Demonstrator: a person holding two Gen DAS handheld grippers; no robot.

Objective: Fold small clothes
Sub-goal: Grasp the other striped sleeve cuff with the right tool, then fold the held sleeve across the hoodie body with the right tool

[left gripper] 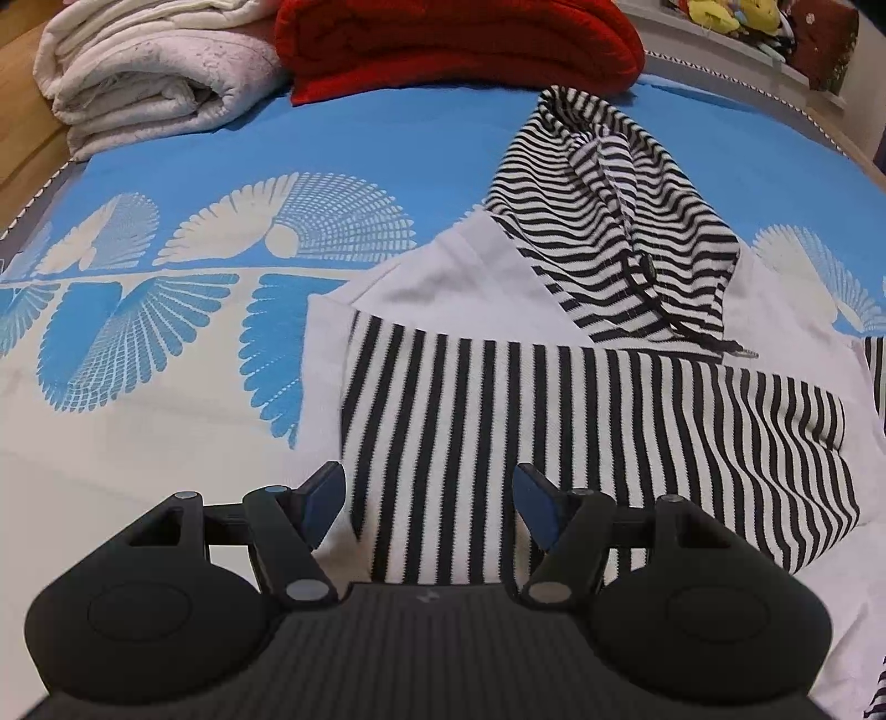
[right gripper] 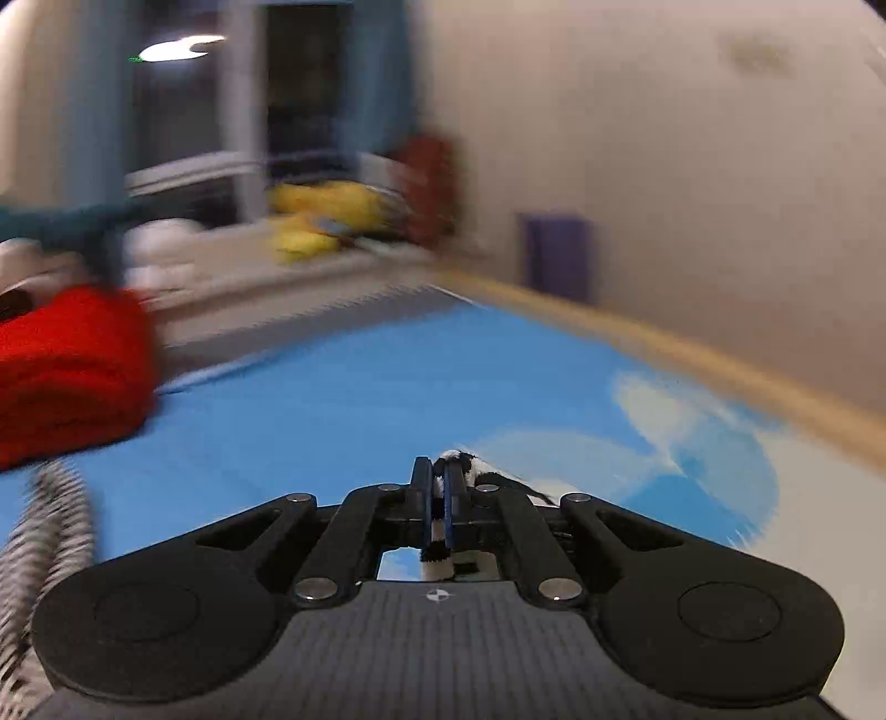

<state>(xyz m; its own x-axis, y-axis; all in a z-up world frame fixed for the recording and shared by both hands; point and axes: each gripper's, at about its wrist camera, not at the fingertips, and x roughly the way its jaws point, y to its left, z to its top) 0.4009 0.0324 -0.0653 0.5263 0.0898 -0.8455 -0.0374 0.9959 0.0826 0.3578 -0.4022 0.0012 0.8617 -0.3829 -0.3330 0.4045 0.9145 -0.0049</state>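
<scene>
A small white hoodie (left gripper: 554,354) with black-and-white striped hood (left gripper: 603,221) and striped front panel lies on the blue patterned bed cover (left gripper: 277,166). My left gripper (left gripper: 429,487) hovers open over the lower part of the striped panel, with nothing pinched between its blue pads. In the blurred right wrist view, my right gripper (right gripper: 439,482) is shut on a fold of striped fabric (right gripper: 462,462), which pokes out past the fingertips and hangs behind them. More striped cloth (right gripper: 50,531) shows at the left edge of that view.
A folded red knit blanket (left gripper: 459,50) and a rolled white blanket (left gripper: 155,72) sit at the far end of the bed. Yellow soft toys (right gripper: 326,216) lie on a ledge beyond. A wooden bed edge (right gripper: 692,354) runs along the wall on the right.
</scene>
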